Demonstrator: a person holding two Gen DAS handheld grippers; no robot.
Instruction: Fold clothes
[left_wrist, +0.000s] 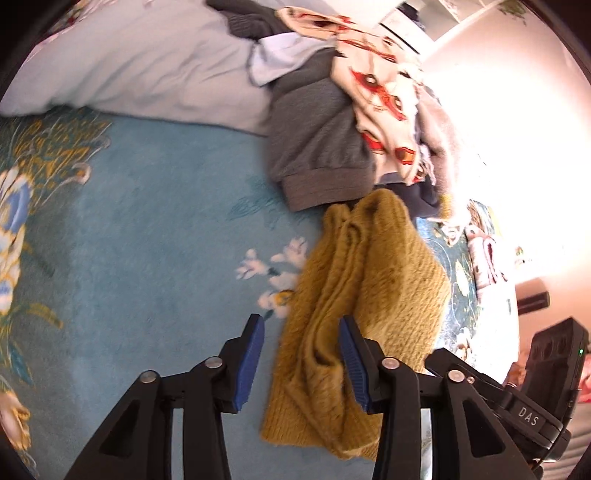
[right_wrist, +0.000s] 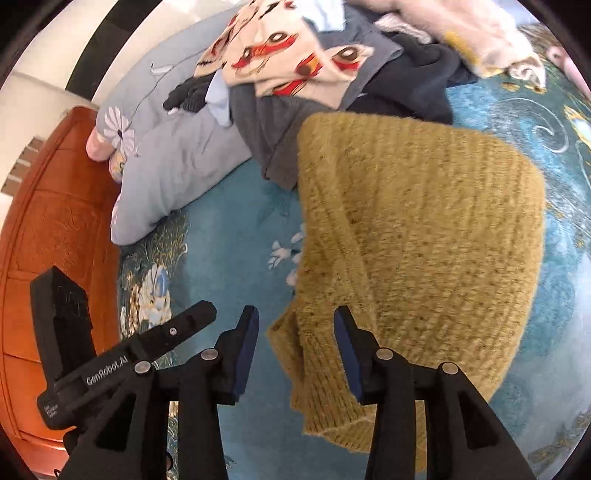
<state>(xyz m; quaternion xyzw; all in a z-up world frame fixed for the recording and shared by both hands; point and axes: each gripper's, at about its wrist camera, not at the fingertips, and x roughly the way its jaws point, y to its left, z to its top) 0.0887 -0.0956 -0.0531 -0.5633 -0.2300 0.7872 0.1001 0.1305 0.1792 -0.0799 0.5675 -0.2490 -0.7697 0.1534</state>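
A mustard-yellow knit sweater (left_wrist: 354, 295) lies on a teal floral bedspread (left_wrist: 147, 229). In the right wrist view the sweater (right_wrist: 417, 229) is a broad folded slab with a loose sleeve end near the bottom. My left gripper (left_wrist: 301, 332) is open, its jaws wide apart just above a bunched edge of the sweater. My right gripper (right_wrist: 295, 325) is open too, its jaws either side of the sweater's sleeve end and holding nothing. The left gripper's body (right_wrist: 110, 354) shows at the lower left of the right wrist view.
A pile of clothes lies beyond the sweater: a grey sweatshirt (left_wrist: 317, 147), a cream garment with red print (left_wrist: 380, 88), dark and pale pieces (right_wrist: 413, 81). A pale blue pillow (left_wrist: 140, 66) lies at the left. An orange wooden headboard (right_wrist: 55, 229) bounds the bed.
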